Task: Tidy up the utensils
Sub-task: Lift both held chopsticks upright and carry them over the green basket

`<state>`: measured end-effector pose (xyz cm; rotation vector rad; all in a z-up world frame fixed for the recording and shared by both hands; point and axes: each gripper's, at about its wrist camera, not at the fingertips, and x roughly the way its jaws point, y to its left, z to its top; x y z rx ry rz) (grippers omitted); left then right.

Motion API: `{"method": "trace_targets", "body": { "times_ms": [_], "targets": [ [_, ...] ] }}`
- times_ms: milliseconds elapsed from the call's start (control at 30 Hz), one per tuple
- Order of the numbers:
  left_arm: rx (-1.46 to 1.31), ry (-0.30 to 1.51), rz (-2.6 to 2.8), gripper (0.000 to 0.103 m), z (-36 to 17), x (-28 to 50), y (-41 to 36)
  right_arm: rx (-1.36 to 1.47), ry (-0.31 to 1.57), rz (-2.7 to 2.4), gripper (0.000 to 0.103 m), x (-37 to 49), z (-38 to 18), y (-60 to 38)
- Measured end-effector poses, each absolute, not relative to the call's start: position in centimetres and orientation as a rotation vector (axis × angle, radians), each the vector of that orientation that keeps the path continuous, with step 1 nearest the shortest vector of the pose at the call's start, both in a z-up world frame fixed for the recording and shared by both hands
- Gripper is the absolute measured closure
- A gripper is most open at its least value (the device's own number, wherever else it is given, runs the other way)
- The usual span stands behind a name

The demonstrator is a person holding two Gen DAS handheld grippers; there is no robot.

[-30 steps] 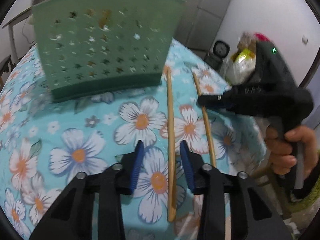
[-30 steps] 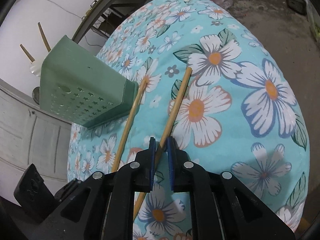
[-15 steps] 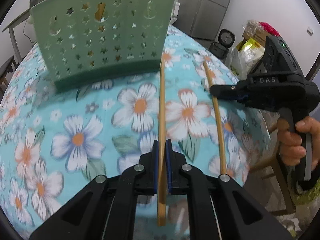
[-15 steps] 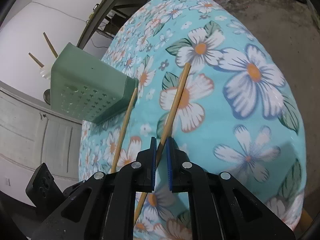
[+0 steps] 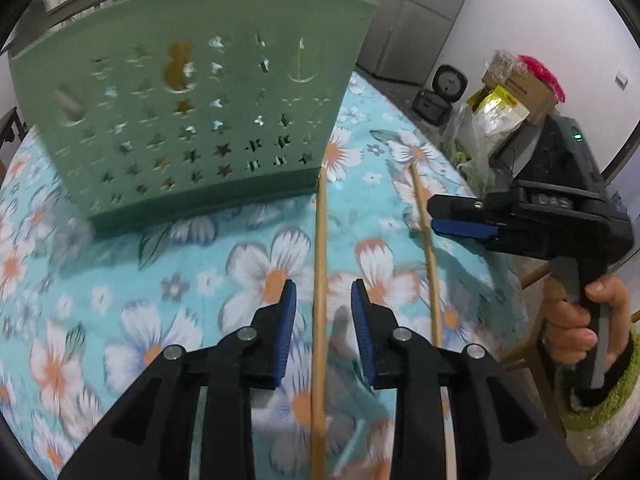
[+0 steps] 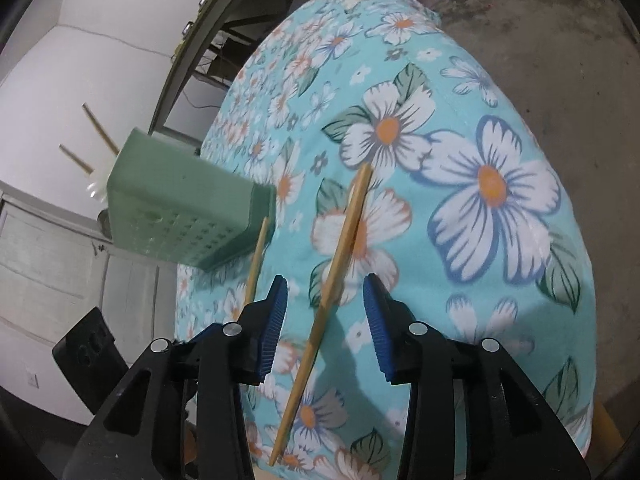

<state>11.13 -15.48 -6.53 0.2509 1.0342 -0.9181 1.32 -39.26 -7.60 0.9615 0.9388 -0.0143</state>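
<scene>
Two bamboo chopsticks lie on the floral tablecloth. One chopstick [image 5: 320, 264] runs lengthwise between the blue pads of my left gripper [image 5: 323, 294], whose jaws are opening with clear gaps on both sides; its far tip touches the green perforated utensil basket [image 5: 192, 120]. The other chopstick [image 6: 340, 248] lies between the pads of my right gripper [image 6: 325, 294], also opening, pads off the stick. In the left wrist view the right gripper [image 5: 452, 218] hovers over that second chopstick [image 5: 426, 240], held by a hand [image 5: 580, 320]. The basket [image 6: 184, 208] holds more sticks.
The round table [image 6: 500, 184] drops off to a concrete floor [image 6: 560, 40] on the right. A grey cabinet [image 5: 412, 20], a small appliance [image 5: 448, 84] and bags of goods [image 5: 516, 92] stand beyond the table. A white cupboard [image 6: 48, 264] is behind the basket.
Both grippers were shut on their chopsticks half a second ago and have now spread their jaws, leaving the sticks lying on the cloth. The left gripper has moved closer to the basket.
</scene>
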Motion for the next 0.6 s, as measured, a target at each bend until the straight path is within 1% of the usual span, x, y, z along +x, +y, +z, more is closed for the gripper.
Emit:
{"method": "trace_targets", "body": {
  "times_ms": [133, 267, 367, 467, 500, 567, 600],
  "targets": [
    [0.283, 1.061, -0.913, 0.076, -7.8, 12.4, -17.5, 0.942, 0.944, -0.024, 0.065, 2.4, -7.7, -39.2],
    [0.313, 1.034, -0.899, 0.076, -8.0, 12.8, -18.8, 0.942, 0.948, -0.035, 0.071, 3.4, -7.8, -39.1],
    [0.312, 1.035, -0.886, 0.077, -8.3, 13.0, -19.4, 0.929, 0.951, -0.039, 0.072, 3.8, -7.9, -38.8],
    [0.309, 1.037, -0.869, 0.083, -8.3, 13.0, -19.4, 0.898, 0.955, -0.048, 0.073, 4.1, -7.7, -38.4],
    [0.307, 1.039, -0.864, 0.087, -8.4, 13.1, -19.6, 0.885, 0.957, -0.056, 0.074, 4.2, -7.7, -38.3],
    [0.298, 1.043, -0.861, 0.091, -8.3, 13.3, -19.4, 0.868, 0.961, -0.067, 0.08, 4.2, -7.7, -38.0],
    [0.297, 1.043, -0.861, 0.094, -8.3, 13.3, -19.4, 0.863, 0.962, -0.072, 0.083, 4.1, -7.7, -38.0]
  ]
}}
